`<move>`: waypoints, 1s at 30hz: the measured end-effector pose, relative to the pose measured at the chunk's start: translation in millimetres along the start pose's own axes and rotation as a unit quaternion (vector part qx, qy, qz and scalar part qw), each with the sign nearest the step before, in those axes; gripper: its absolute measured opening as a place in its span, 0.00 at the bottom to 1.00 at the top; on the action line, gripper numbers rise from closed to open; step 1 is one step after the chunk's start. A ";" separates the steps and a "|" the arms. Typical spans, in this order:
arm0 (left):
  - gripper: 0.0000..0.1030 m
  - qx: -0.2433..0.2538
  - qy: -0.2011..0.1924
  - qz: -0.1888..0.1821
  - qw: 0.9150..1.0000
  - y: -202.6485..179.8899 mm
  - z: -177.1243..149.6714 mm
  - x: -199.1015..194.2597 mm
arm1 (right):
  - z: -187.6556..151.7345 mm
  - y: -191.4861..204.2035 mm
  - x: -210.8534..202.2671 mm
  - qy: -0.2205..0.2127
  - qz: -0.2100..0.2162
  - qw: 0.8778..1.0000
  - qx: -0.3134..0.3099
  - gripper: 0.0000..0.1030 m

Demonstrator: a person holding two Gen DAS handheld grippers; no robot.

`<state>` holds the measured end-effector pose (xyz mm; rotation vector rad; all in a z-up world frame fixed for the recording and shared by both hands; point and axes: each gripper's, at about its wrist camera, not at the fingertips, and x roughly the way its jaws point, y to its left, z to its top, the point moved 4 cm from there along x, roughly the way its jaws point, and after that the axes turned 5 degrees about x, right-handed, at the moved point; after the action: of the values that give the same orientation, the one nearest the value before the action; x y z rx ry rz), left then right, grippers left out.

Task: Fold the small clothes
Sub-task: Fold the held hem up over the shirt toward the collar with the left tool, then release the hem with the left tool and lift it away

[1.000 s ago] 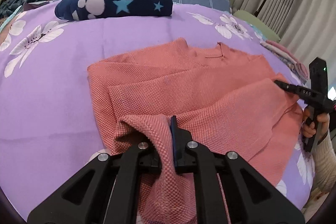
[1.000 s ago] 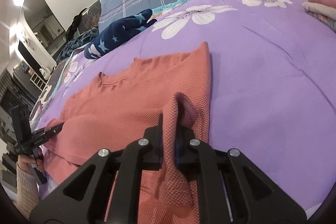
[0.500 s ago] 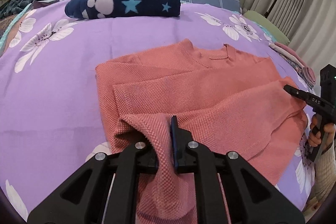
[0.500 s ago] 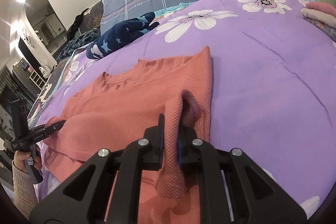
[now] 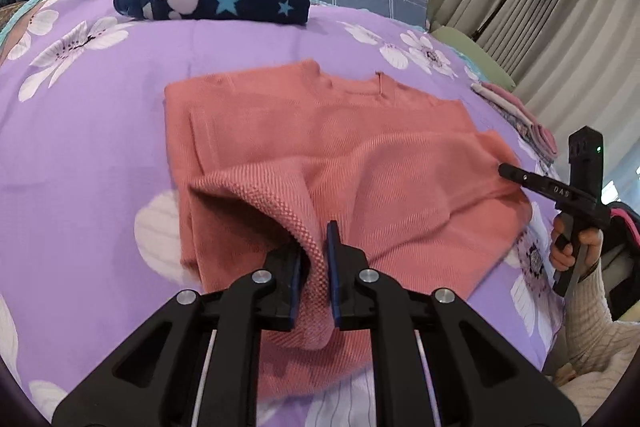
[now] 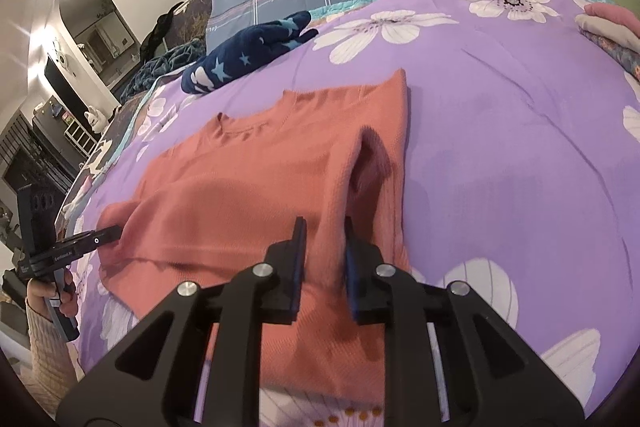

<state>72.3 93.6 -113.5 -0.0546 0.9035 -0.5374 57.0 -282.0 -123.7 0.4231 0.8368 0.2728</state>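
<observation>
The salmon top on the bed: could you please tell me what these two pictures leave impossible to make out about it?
- Salmon top, near hem: cut off behind the left tongs in the left wrist view, and behind the right tongs in the right wrist view.
- Sleeves: folded under or into the body in both views.
- Weave near the right tongs: motion-blurred.
- Neck label: too small to read.

Your salmon-pink knit top [image 5: 304, 147] lies spread on the purple flowered bed [image 5: 88, 131], neckline toward the pillow end, its lower hem lifted into two raised folds near the bed's front edge. A folded navy star-print garment [image 5: 216, 1] rests by the head edge.
</observation>
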 end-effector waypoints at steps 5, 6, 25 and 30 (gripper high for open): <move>0.10 -0.009 0.003 0.008 1.000 3.8 -6.2 1.6 | -6.1 -2.2 -2.2 0.004 -0.001 1.000 -0.003 0.10; 0.09 -0.007 0.002 0.009 1.000 3.8 -5.6 0.9 | -6.2 -1.5 -2.7 0.003 0.000 1.000 -0.004 0.09; 0.38 -0.063 -0.020 0.064 0.996 59.5 87.5 36.8 | 99.3 -11.3 33.5 -0.026 0.010 0.999 0.039 0.24; 0.55 -0.008 -0.036 0.107 0.994 47.9 79.2 9.3 | 86.2 -7.8 34.0 -0.020 -0.043 0.998 -0.048 0.32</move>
<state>157.2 116.9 -83.4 0.0083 0.8308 -0.3262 145.2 -297.4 -98.4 0.3018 0.7979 0.2238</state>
